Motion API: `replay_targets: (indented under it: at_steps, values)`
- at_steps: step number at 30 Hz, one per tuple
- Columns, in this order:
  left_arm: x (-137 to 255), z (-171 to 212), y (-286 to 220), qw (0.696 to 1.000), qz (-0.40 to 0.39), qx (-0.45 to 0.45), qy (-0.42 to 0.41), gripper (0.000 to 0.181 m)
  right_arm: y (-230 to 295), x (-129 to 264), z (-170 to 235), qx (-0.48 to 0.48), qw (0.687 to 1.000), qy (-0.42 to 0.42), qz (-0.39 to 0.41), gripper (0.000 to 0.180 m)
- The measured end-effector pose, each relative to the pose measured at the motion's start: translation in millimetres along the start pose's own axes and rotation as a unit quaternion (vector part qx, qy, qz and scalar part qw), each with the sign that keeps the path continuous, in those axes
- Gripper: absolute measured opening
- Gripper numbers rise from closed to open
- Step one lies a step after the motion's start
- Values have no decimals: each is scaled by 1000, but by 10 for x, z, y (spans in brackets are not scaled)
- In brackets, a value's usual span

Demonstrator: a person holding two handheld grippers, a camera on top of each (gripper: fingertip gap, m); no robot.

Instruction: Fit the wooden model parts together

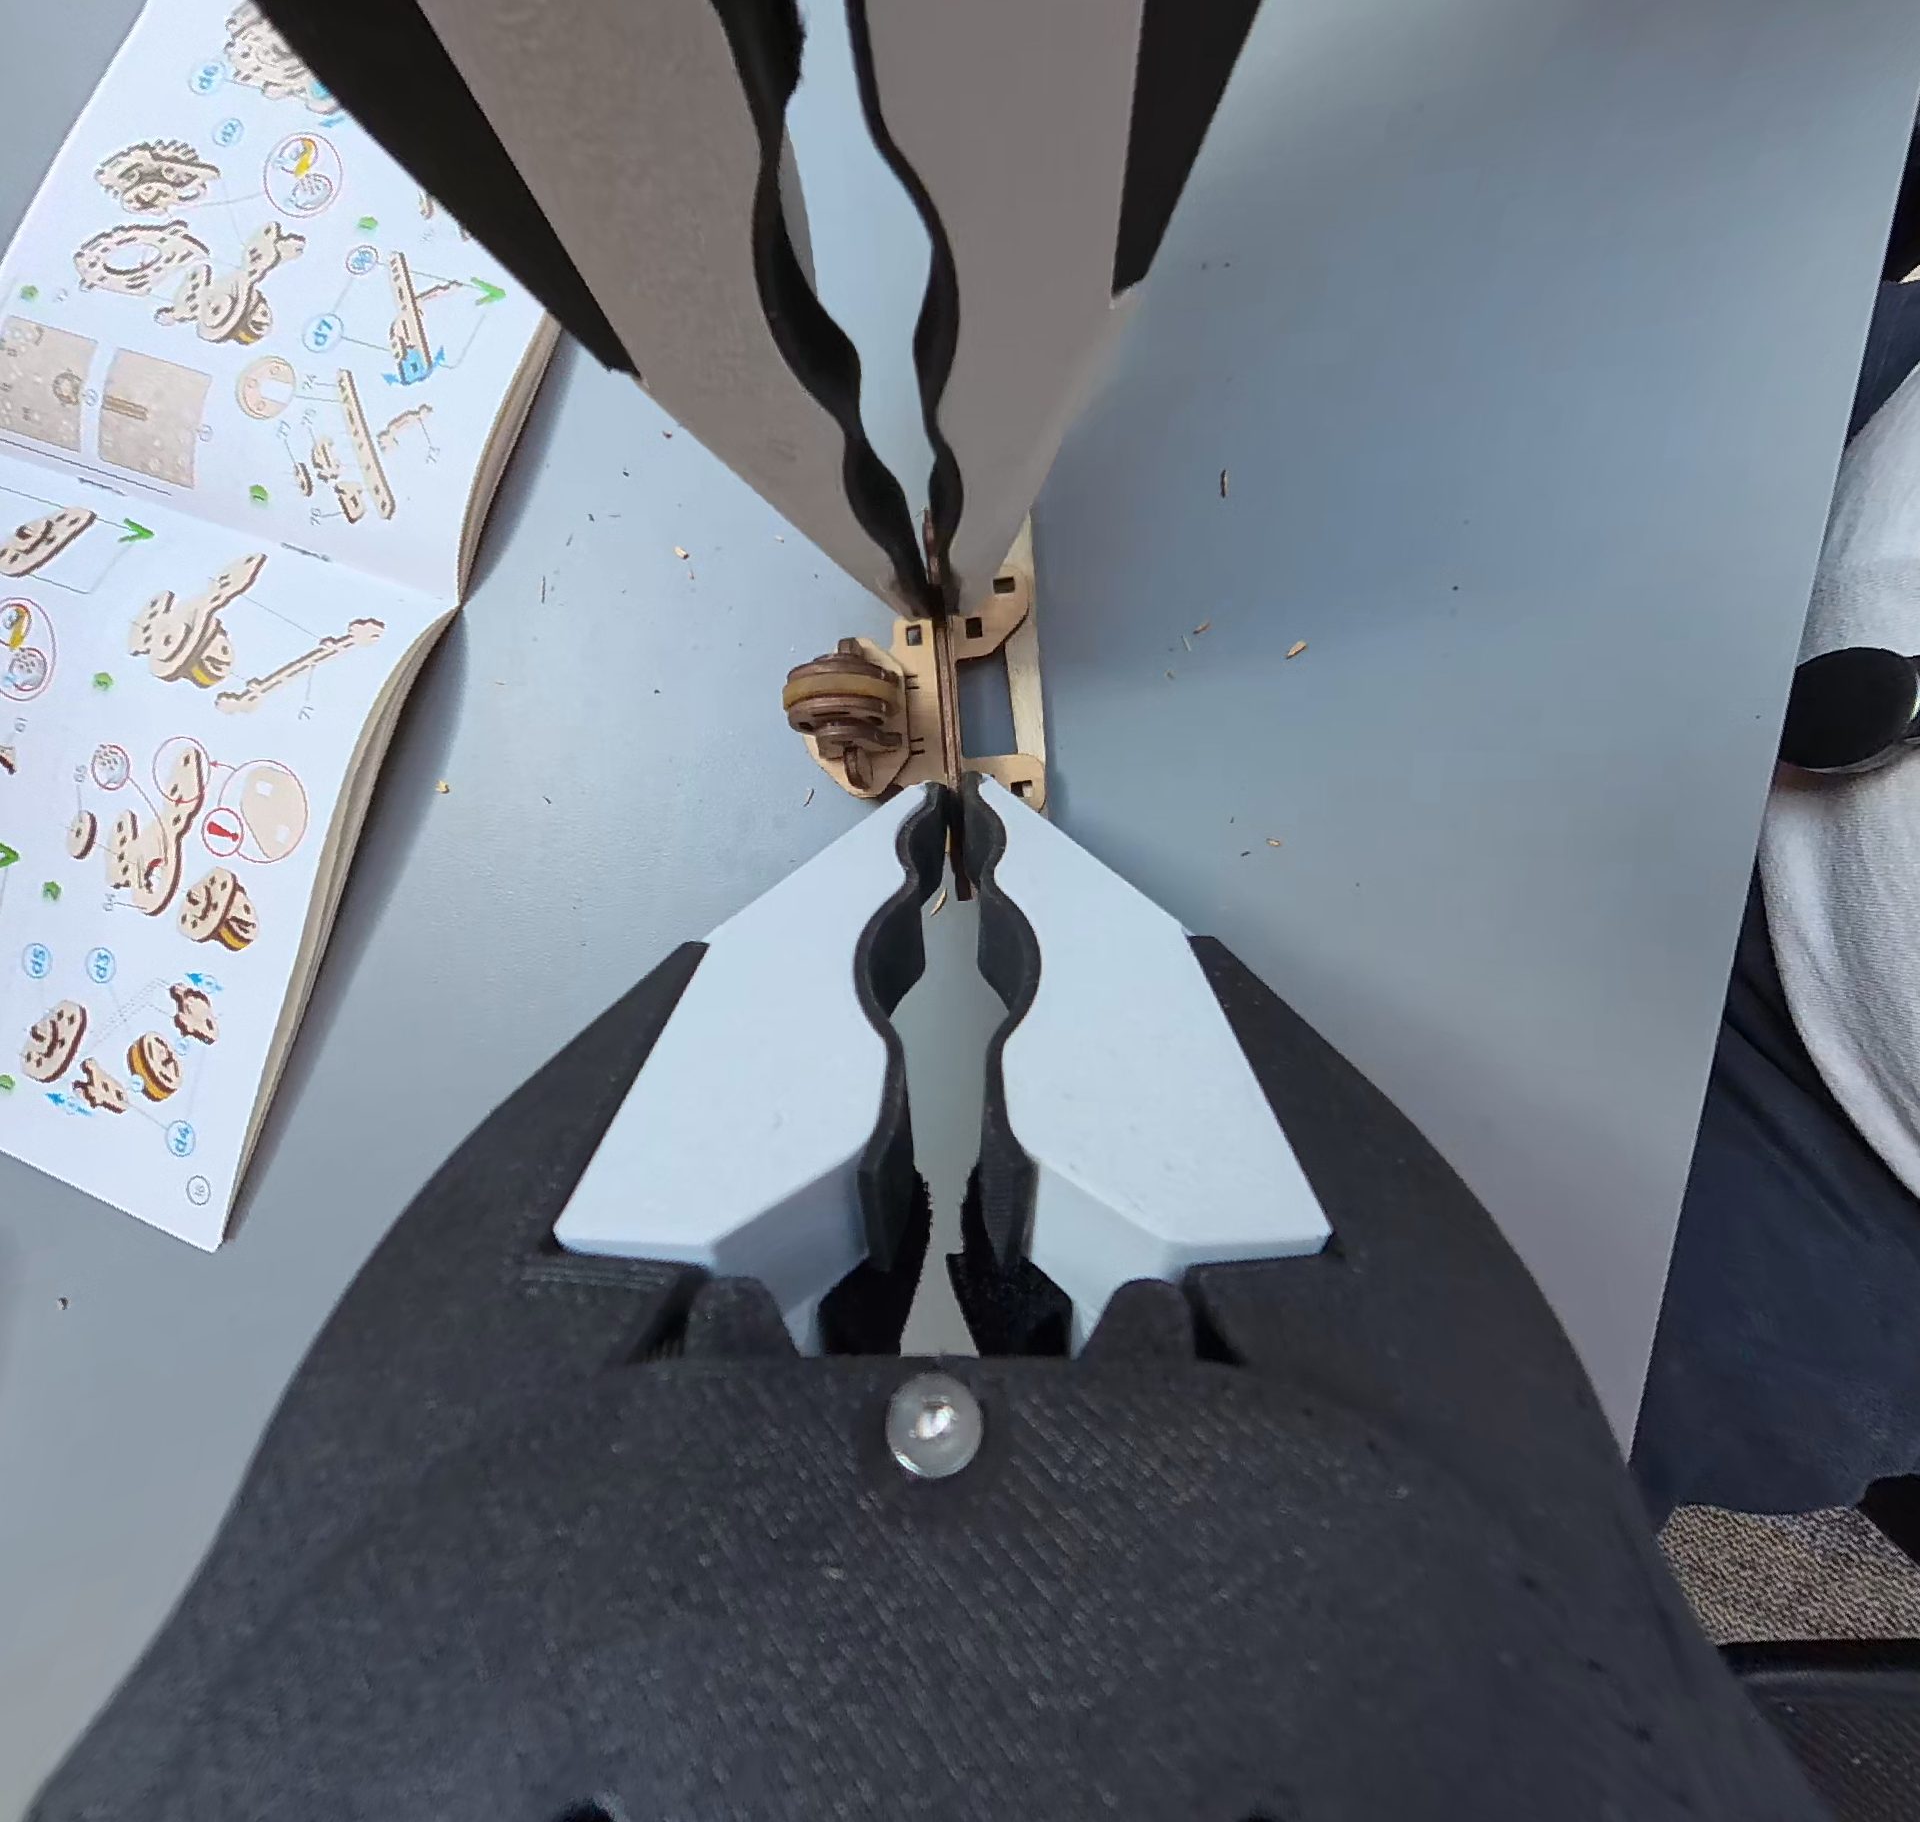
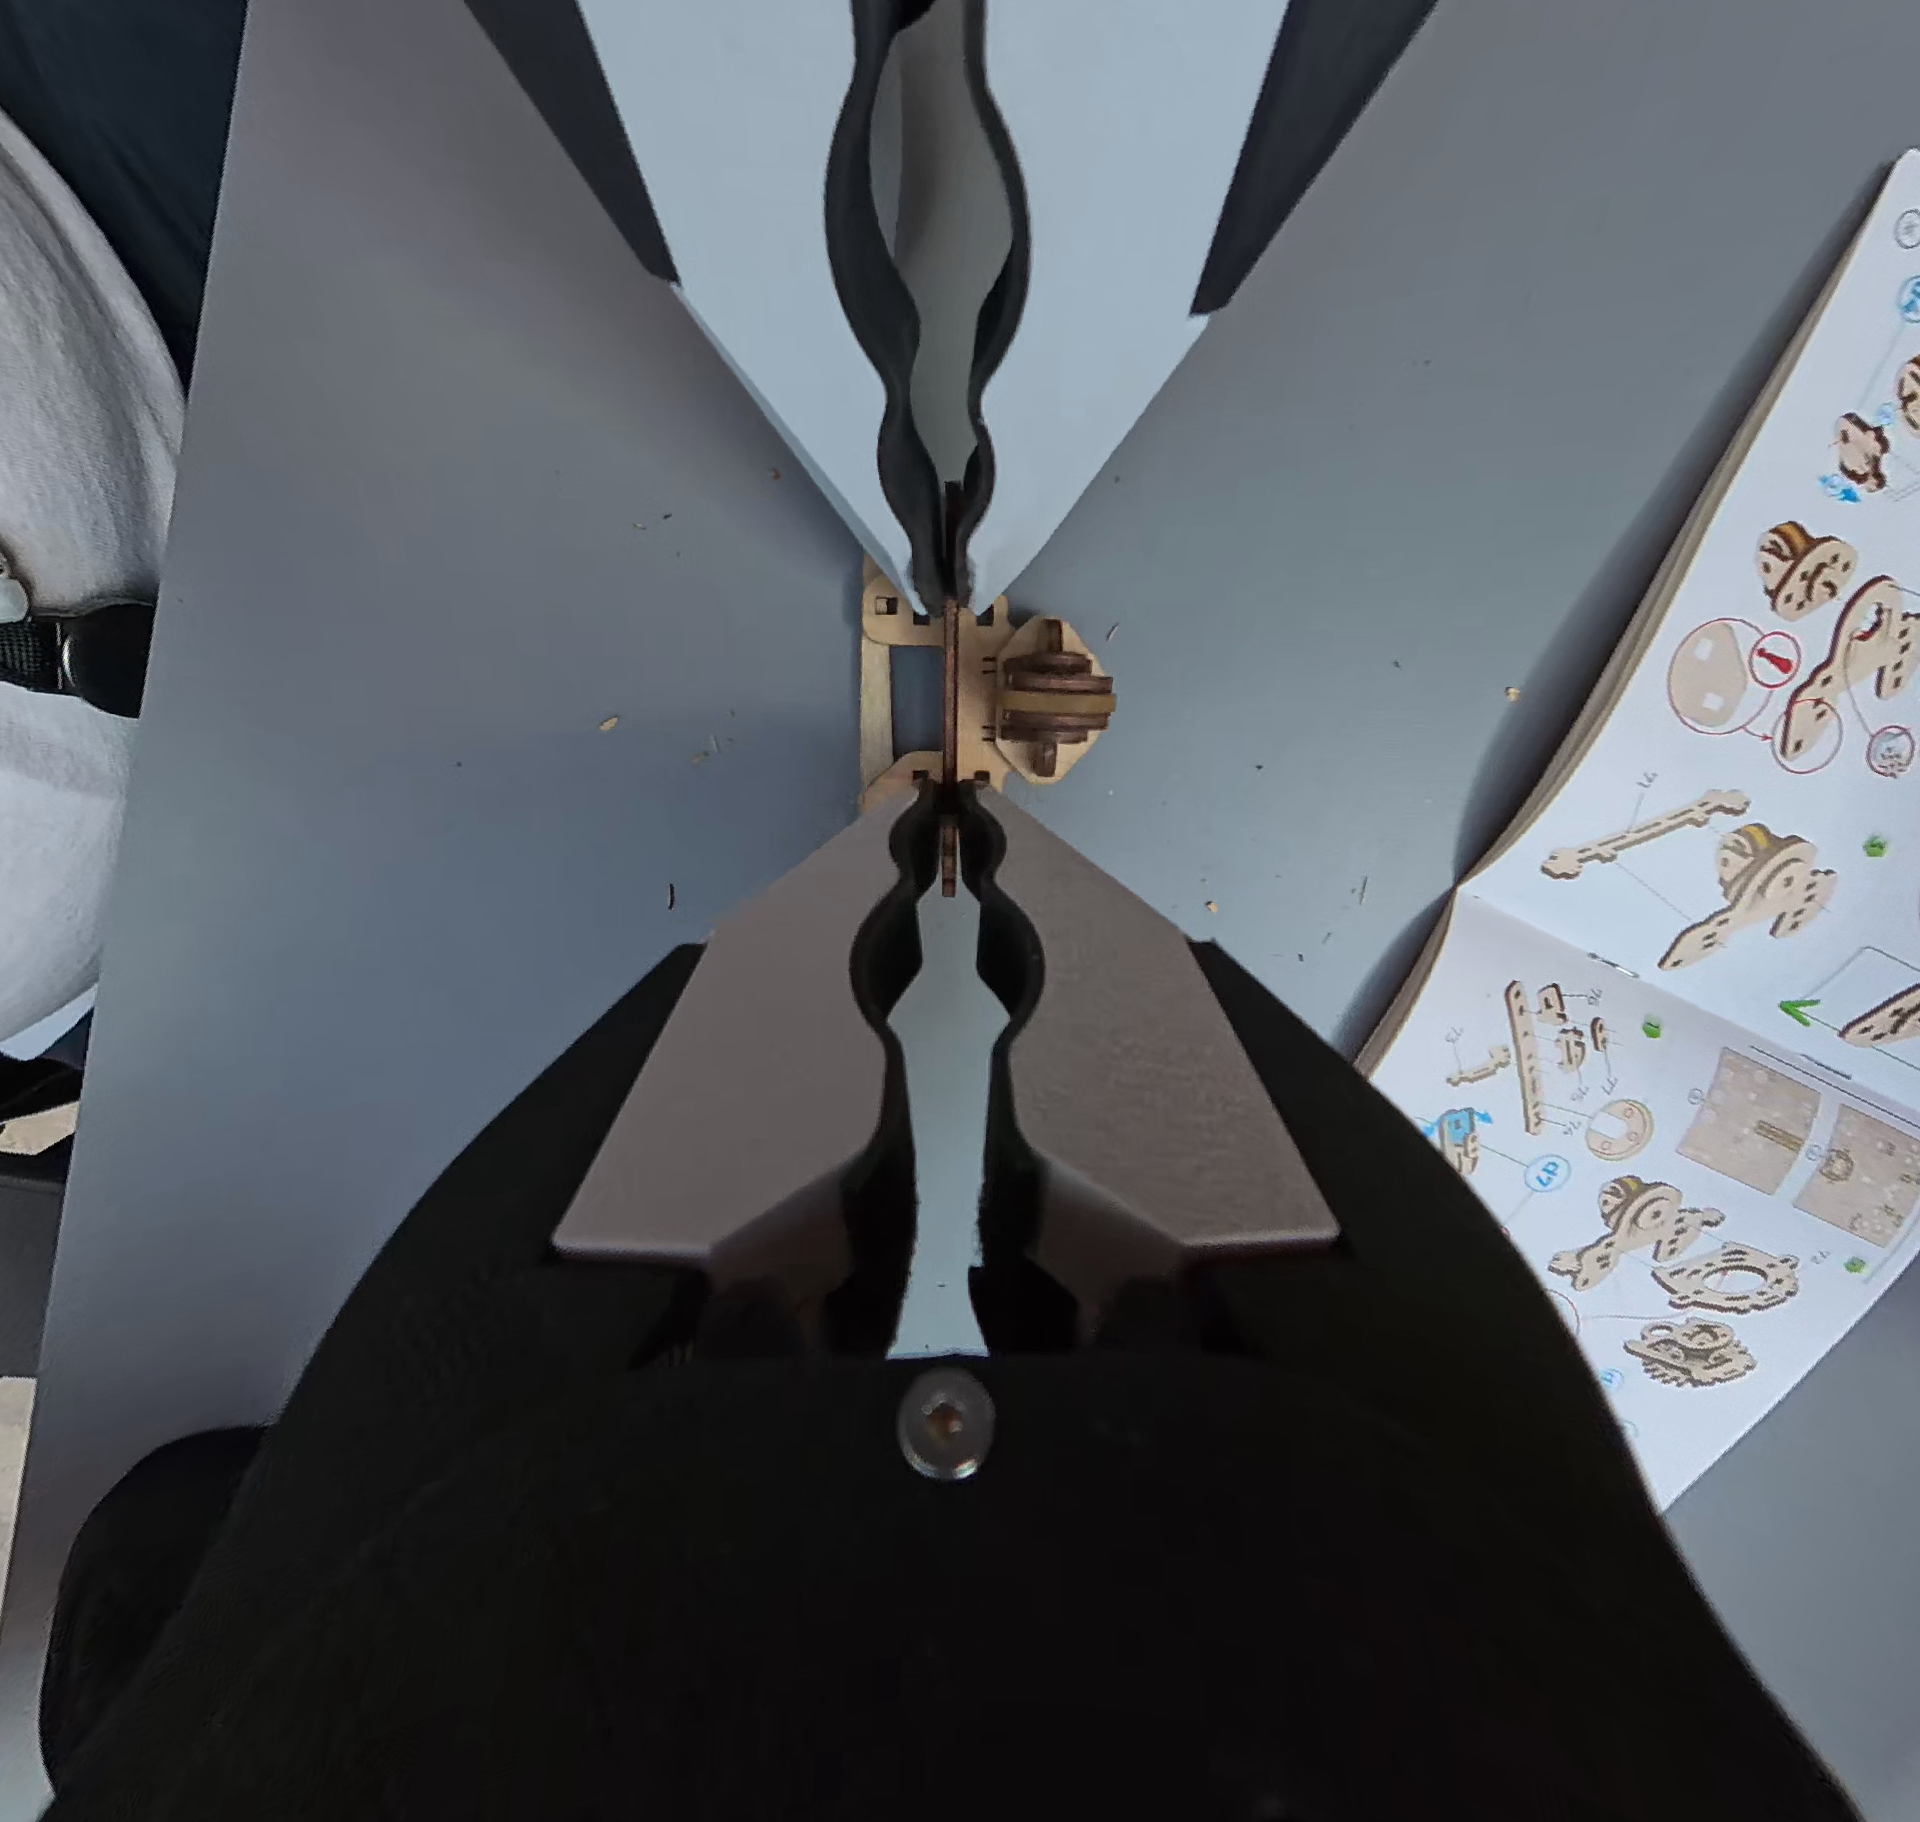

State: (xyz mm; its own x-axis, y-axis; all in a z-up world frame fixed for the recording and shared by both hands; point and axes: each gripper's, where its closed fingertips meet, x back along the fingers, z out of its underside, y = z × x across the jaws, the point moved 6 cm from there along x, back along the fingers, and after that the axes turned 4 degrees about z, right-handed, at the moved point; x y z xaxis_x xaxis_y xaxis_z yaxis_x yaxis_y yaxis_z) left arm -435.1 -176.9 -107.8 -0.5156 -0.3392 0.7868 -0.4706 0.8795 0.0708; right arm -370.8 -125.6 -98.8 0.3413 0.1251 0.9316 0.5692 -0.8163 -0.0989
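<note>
A small wooden model [image 1: 948, 702] hangs just above the grey table between my two grippers, which face each other tip to tip. It is a thin upright plate seen edge-on, with a stacked wheel part [image 1: 842, 712] on one side and a flat slotted frame [image 1: 1008, 692] on the other. My left gripper [image 1: 951, 816], with light blue fingers, is shut on the plate's near end. My right gripper [image 2: 948, 822], with grey-brown fingers, is shut on the opposite end. The model also shows in the right wrist view [image 2: 951, 702], with its wheel part [image 2: 1055, 702] on the right.
An open instruction booklet [image 1: 208, 577] lies on the grey table [image 1: 1351, 422], to the model's wheel side; it also shows in the right wrist view [image 2: 1714, 941]. A person in grey clothing [image 1: 1849, 837] sits at the table edge. Wood chips are scattered on the table. The grippers are tip to tip, or close to it.
</note>
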Motion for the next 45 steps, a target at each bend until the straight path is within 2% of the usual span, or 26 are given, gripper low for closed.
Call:
replay_targets:
  at_steps: [1, 16, 24, 28, 34, 45]
  values:
    - [0, -1, 0, 1000, 1, 0, 0, 1, 0, -2, -3, 0, 1000, 2, 0, 3]
    - [-4, 13, -3, 1000, 3, 4, -11, 1, 23, -32, -3, -6, 1000, 13, 0, 2]
    - [10, 46, 18, 999, 9, 28, -42, 2, 6, -33, 18, -32, 999, -18, -13, 3]
    - [152, 114, 6, 998, -29, 25, -58, 4, -8, -30, 22, -36, 999, -25, -15, 3]
    - [286, 208, -11, 994, -19, 65, -88, 9, 10, -36, -36, -18, 1000, -10, 0, 3]
    - [82, 201, -67, 998, -13, 45, -50, 6, 73, -24, -40, -8, 999, 31, 28, 3]
